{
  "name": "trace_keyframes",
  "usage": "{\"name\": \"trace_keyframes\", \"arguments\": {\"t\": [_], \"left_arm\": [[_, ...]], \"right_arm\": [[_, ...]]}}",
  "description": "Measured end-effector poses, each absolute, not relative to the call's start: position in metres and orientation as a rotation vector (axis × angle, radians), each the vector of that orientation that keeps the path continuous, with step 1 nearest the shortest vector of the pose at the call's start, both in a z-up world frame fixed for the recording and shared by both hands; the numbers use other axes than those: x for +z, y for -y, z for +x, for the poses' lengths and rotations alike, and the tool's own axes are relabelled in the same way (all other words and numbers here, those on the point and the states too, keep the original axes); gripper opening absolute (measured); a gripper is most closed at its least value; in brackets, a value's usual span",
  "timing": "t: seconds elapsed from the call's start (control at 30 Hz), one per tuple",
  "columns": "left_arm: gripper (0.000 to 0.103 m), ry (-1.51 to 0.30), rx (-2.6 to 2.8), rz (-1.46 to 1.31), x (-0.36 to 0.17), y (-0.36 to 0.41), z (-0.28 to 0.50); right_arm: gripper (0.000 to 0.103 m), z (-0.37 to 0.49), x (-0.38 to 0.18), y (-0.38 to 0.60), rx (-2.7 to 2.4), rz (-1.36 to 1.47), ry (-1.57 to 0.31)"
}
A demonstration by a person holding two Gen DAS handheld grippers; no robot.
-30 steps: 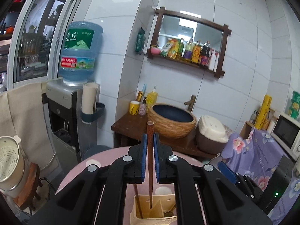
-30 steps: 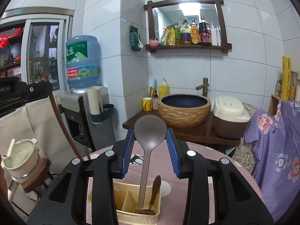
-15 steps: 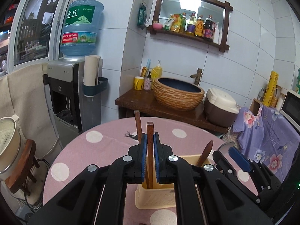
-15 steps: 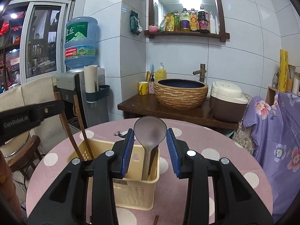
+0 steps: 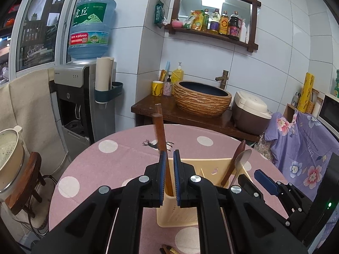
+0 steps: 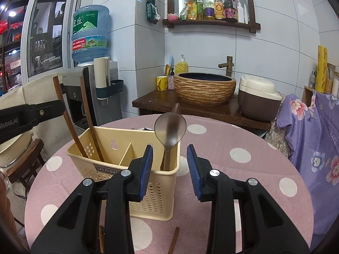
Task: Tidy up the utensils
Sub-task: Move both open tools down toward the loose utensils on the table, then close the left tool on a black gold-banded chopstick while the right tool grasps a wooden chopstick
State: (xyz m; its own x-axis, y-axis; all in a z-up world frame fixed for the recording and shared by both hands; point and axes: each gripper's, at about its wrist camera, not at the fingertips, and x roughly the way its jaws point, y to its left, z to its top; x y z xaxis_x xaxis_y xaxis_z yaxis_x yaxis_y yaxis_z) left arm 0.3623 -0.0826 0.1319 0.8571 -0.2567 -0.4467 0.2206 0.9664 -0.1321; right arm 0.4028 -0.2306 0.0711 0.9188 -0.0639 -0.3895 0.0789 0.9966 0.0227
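A cream plastic caddy (image 6: 118, 139) stands on the pink dotted table (image 6: 233, 139). My left gripper (image 5: 168, 169) is shut on a brown chopstick (image 5: 160, 127) that leans left, its lower end in the caddy's (image 5: 180, 211) left compartment. From the right wrist view, that chopstick (image 6: 72, 131) stands beside a second one (image 6: 91, 122). My right gripper (image 6: 170, 167) is open just before the caddy's near wall. A metal spoon (image 6: 170, 130) stands in the right compartment, untouched by the pads, with a wooden spoon (image 6: 175, 106) behind it.
Loose chopsticks (image 6: 173, 241) lie on the table near its front edge. Behind the table are a wooden counter with a woven basin (image 6: 205, 89) and a rice cooker (image 6: 258, 97). A water dispenser (image 5: 80, 97) stands left, a purple floral cloth (image 6: 313, 139) right.
Both grippers have come down to the caddy. The chopstick sank into the left compartment and now leans. The spoon sank into the right compartment, and its bowl left the right pads.
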Motion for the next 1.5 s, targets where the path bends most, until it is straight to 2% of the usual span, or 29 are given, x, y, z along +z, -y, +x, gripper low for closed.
{"name": "trace_keyframes", "arguments": {"t": [0.03,0.07,0.1,0.17,0.23,0.3,0.37,0.47,0.77,1.1,1.3,1.5], "left_arm": [[0.011,-0.479,-0.25,-0.077,0.131,0.082,0.36],[0.021,-0.478,-0.25,-0.079,0.13,0.08,0.357],[0.038,-0.477,-0.249,-0.084,0.129,0.078,0.354],[0.057,-0.469,-0.245,-0.105,0.126,0.073,0.345],[0.06,-0.474,-0.252,-0.124,0.122,0.068,0.336],[0.071,-0.501,-0.271,-0.127,0.115,0.066,0.328],[0.076,-0.529,-0.287,-0.136,0.107,0.063,0.32],[0.079,-0.57,-0.287,-0.12,0.091,0.06,0.308],[0.077,-0.762,-0.23,-0.115,0.027,0.039,0.287],[0.049,-0.888,-0.309,-0.043,-0.011,0.062,0.277],[0.042,-0.904,-0.312,-0.017,-0.02,0.074,0.276],[0.04,-0.92,-0.287,0.018,-0.028,0.083,0.278]], "right_arm": [[0.036,0.4,0.071,0.232,-0.068,0.044,-0.398],[0.039,0.397,0.071,0.232,-0.068,0.046,-0.396],[0.043,0.393,0.071,0.234,-0.069,0.049,-0.389],[0.046,0.384,0.072,0.236,-0.067,0.054,-0.38],[0.047,0.376,0.072,0.238,-0.065,0.058,-0.387],[0.05,0.367,0.071,0.241,-0.053,0.071,-0.41],[0.051,0.358,0.067,0.245,-0.047,0.077,-0.439],[0.052,0.345,0.059,0.249,-0.046,0.074,-0.482],[0.052,0.313,0.013,0.277,-0.091,0.127,-0.643],[0.052,0.295,-0.02,0.278,-0.093,0.146,-0.716],[0.052,0.288,-0.026,0.275,-0.077,0.148,-0.731],[0.052,0.284,-0.028,0.274,-0.071,0.161,-0.737]]}}
